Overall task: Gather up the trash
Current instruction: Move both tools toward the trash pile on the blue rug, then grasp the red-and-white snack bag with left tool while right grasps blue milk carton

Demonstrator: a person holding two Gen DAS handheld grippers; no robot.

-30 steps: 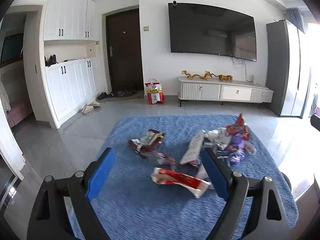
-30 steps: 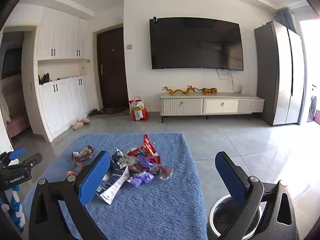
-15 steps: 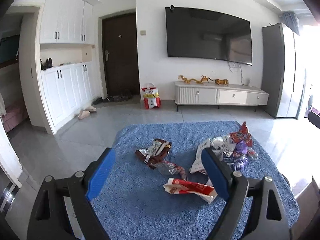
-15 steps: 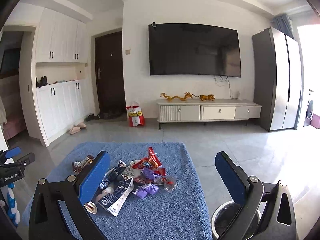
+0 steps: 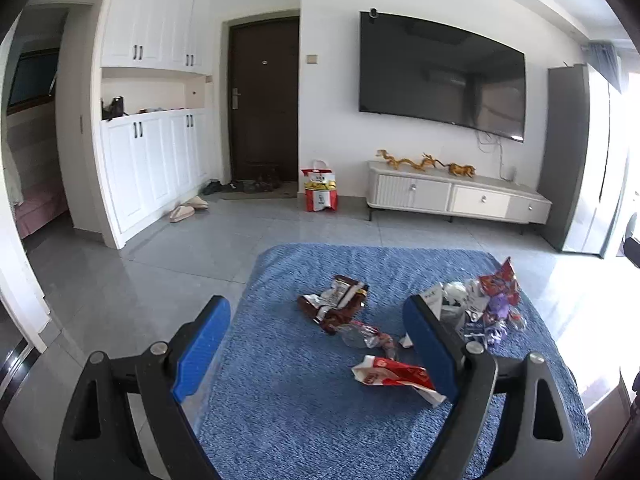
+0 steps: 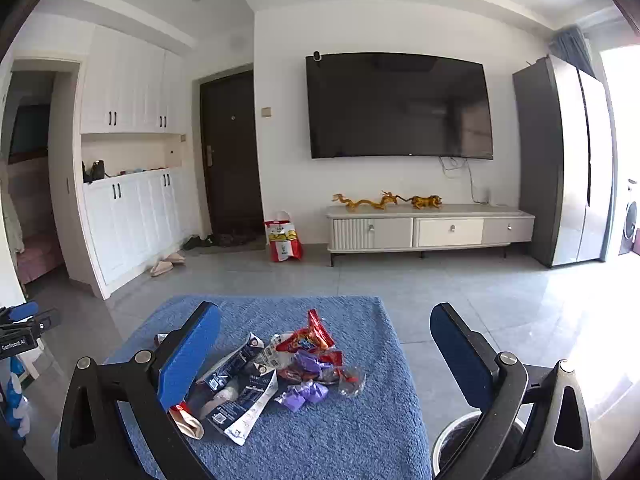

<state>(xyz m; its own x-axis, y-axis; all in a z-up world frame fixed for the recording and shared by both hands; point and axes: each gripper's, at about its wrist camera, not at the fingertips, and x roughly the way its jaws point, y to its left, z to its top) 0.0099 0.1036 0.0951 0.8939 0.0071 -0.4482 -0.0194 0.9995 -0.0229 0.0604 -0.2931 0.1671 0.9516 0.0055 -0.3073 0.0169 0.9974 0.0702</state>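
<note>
Snack wrappers lie on a blue cloth-covered table (image 5: 304,408). In the left wrist view a brown wrapper (image 5: 334,304) lies mid-table, a red and white wrapper (image 5: 394,376) nearer, and a mixed pile (image 5: 486,300) at the right. My left gripper (image 5: 316,354) is open and empty above the table's near side. In the right wrist view the pile (image 6: 288,364) of red, purple and dark blue wrappers lies on the table (image 6: 340,440). My right gripper (image 6: 326,360) is open and empty, above and behind the pile. A round bin (image 6: 454,446) stands on the floor at lower right, partly hidden by the right finger.
Grey tile floor (image 6: 460,292) surrounds the table. A TV stand (image 6: 430,230) and a wall TV (image 6: 400,106) are at the far wall, a grey fridge (image 6: 564,164) at the right, white cabinets (image 6: 132,204) at the left. A red bag (image 6: 283,238) sits by the door.
Both grippers have pulled back and tilted up, so the wrappers sit lower and farther in each view. Both stay open. Nothing on the table has moved.
</note>
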